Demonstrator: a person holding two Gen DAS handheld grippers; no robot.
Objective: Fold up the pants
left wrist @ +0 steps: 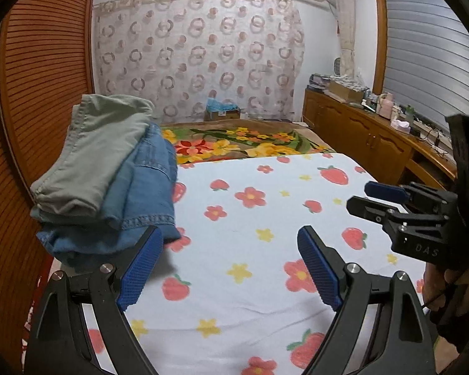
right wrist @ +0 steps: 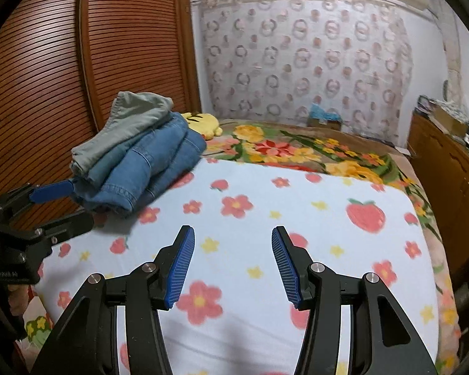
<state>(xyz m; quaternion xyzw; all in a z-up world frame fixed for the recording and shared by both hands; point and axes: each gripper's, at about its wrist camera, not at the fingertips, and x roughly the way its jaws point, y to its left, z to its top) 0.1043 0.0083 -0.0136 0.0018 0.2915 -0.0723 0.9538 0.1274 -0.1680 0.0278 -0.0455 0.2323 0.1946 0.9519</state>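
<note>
A stack of folded pants lies on the left side of the bed: grey-green pants (left wrist: 100, 153) on top of blue denim pants (left wrist: 140, 193). The stack also shows in the right wrist view, grey-green pants (right wrist: 131, 125) over denim pants (right wrist: 153, 168). My left gripper (left wrist: 231, 250) is open and empty, its left finger close beside the denim's near edge. My right gripper (right wrist: 233, 259) is open and empty over the bare sheet. The right gripper shows in the left wrist view (left wrist: 372, 197), and the left gripper in the right wrist view (right wrist: 75, 201), next to the stack.
A white sheet with strawberries and flowers (left wrist: 265, 206) covers the bed, with a floral blanket (left wrist: 234, 143) beyond it. A slatted wooden wardrobe (left wrist: 40, 93) stands at the left. A wooden cabinet (left wrist: 359, 134) with clutter runs along the right. A yellow plush toy (right wrist: 203, 123) lies behind the stack.
</note>
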